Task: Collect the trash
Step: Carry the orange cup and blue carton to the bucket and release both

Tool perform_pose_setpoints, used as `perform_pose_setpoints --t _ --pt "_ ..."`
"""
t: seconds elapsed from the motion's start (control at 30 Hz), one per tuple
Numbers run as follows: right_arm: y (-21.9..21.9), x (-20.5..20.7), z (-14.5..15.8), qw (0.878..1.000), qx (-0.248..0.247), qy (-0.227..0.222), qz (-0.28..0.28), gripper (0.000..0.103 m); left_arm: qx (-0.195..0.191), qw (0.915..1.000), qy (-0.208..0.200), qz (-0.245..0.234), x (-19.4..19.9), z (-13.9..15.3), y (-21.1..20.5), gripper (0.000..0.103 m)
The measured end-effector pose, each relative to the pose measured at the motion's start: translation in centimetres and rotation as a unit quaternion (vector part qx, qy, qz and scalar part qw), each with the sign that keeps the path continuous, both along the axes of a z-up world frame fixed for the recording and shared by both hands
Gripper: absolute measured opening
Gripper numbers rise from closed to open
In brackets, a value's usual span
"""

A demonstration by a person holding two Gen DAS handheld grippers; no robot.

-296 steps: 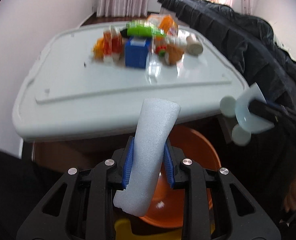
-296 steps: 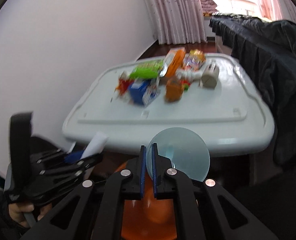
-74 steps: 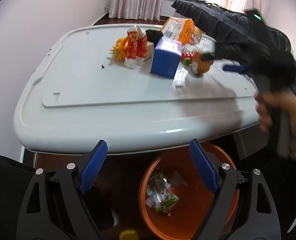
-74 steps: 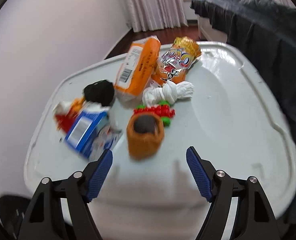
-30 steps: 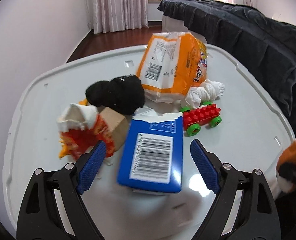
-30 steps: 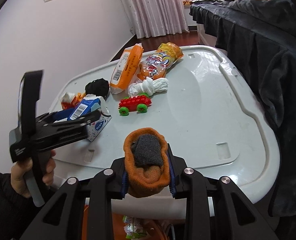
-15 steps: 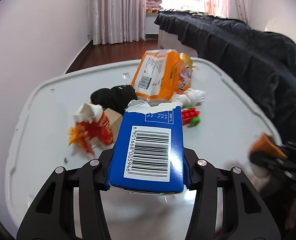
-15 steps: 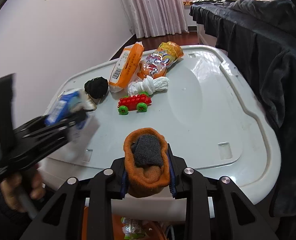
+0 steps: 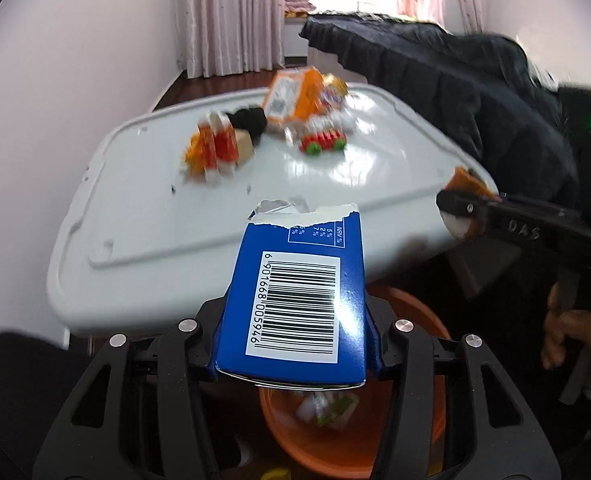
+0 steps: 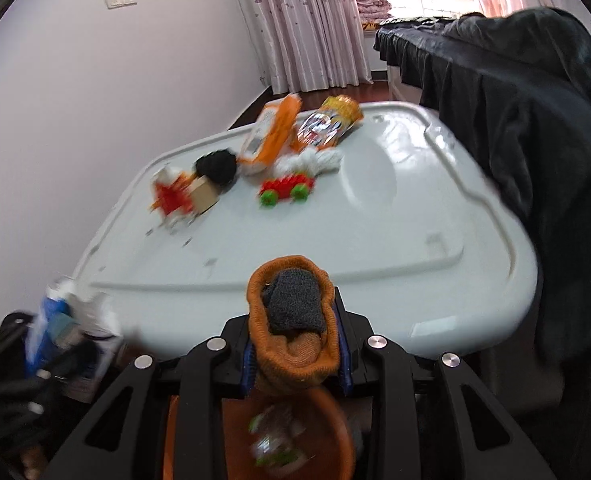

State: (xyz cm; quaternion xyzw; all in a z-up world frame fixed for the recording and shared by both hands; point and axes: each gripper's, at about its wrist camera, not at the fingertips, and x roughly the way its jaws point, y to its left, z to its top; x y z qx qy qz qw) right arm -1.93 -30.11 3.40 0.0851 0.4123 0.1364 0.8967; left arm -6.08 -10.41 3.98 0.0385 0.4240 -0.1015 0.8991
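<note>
Left gripper: jaws clamped on blue carton, lifted off desk since a second ago, now above orange bin. Right gripper: jaws still pinching orange sock over bin. Both look ready to drop.

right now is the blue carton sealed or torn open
Torn open: the blue carton, clamped in the left gripper, has a ragged top edge.
</note>
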Motion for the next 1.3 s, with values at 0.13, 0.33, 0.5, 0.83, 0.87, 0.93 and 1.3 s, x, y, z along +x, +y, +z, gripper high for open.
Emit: perform_pose_setpoints --t 0.13,0.33,0.5,0.83,0.87,0.93,1.3 --pt "1.7 -3.8 -0.4 1.0 -0.017 0.001 0.016 0.03 -0.003 0.9995 0.03 -0.001 -1.0 -1.6 0.3 0.049" --pt "2.5 -6.0 -0.8 0.998 -0.046 0.01 0.031 0.031 -0.012 0.999 0.042 0.005 -1.0 -2.2 0.8 0.05" --pt "2.7 -5.8 -2.2 0.997 -0.049 0.041 0.039 0.031 -0.012 0.9954 0.095 0.006 -0.1 -4.5 0.6 0.05" --pt "3.7 -4.9 -4.7 0.992 -0.05 0.098 0.065 0.031 -0.025 0.989 0.145 0.019 0.7 -6.8 1.3 0.05" --pt "3.8 -4.8 -4.7 0.991 -0.051 0.099 0.066 0.031 -0.024 0.989 0.145 0.018 0.6 -6.8 1.2 0.05" --pt "3.8 -4.7 -4.7 0.991 -0.053 0.101 0.068 0.031 -0.023 0.9891 0.145 0.018 0.6 -6.8 1.2 0.05" --pt "3.5 -4.7 -4.3 0.993 -0.053 0.095 0.056 0.053 -0.013 0.9909 0.131 0.029 0.6 -6.3 1.3 0.07"
